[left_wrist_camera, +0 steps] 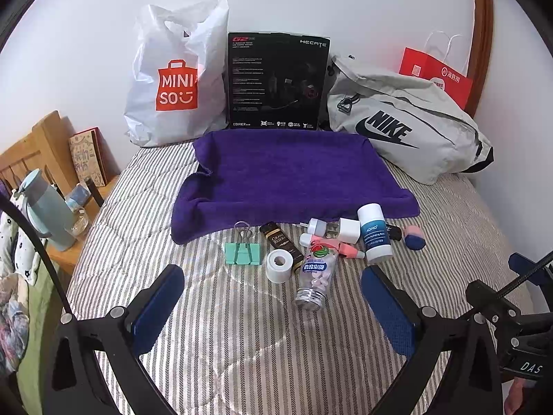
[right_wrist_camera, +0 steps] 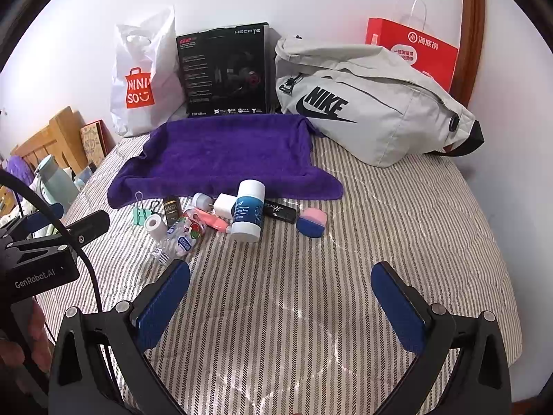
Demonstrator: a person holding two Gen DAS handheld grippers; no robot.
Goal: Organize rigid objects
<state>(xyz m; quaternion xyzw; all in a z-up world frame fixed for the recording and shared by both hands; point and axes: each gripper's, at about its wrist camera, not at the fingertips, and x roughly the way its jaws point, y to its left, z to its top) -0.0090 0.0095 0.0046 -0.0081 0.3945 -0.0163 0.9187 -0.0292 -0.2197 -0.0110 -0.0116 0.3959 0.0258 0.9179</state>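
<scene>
Small items lie clustered on the striped bed in front of a purple towel [left_wrist_camera: 293,176] [right_wrist_camera: 224,155]: a green binder clip [left_wrist_camera: 242,252] [right_wrist_camera: 141,215], a white tape roll [left_wrist_camera: 278,265] [right_wrist_camera: 155,225], a dark sachet [left_wrist_camera: 278,240] [right_wrist_camera: 172,208], a clear candy bottle [left_wrist_camera: 315,276] [right_wrist_camera: 179,238] on its side, a white-and-blue balm stick [left_wrist_camera: 375,233] [right_wrist_camera: 248,211] upright, a white charger plug [left_wrist_camera: 347,231] [right_wrist_camera: 224,204], pink tubes [left_wrist_camera: 340,247] [right_wrist_camera: 214,222], a black tube [right_wrist_camera: 280,210], and a pink-and-blue sponge [left_wrist_camera: 414,238] [right_wrist_camera: 311,223]. My left gripper [left_wrist_camera: 273,290] and right gripper [right_wrist_camera: 280,287] both stand open and hold nothing, just short of the cluster.
Against the back wall stand a white Miniso bag [left_wrist_camera: 172,79] [right_wrist_camera: 141,72], a black headset box [left_wrist_camera: 278,81] [right_wrist_camera: 224,69], a grey Nike bag [left_wrist_camera: 404,124] [right_wrist_camera: 363,103] and a red paper bag [left_wrist_camera: 437,72] [right_wrist_camera: 414,52]. A wooden bedside shelf [left_wrist_camera: 38,152] with a blue flask [left_wrist_camera: 46,204] is left of the bed.
</scene>
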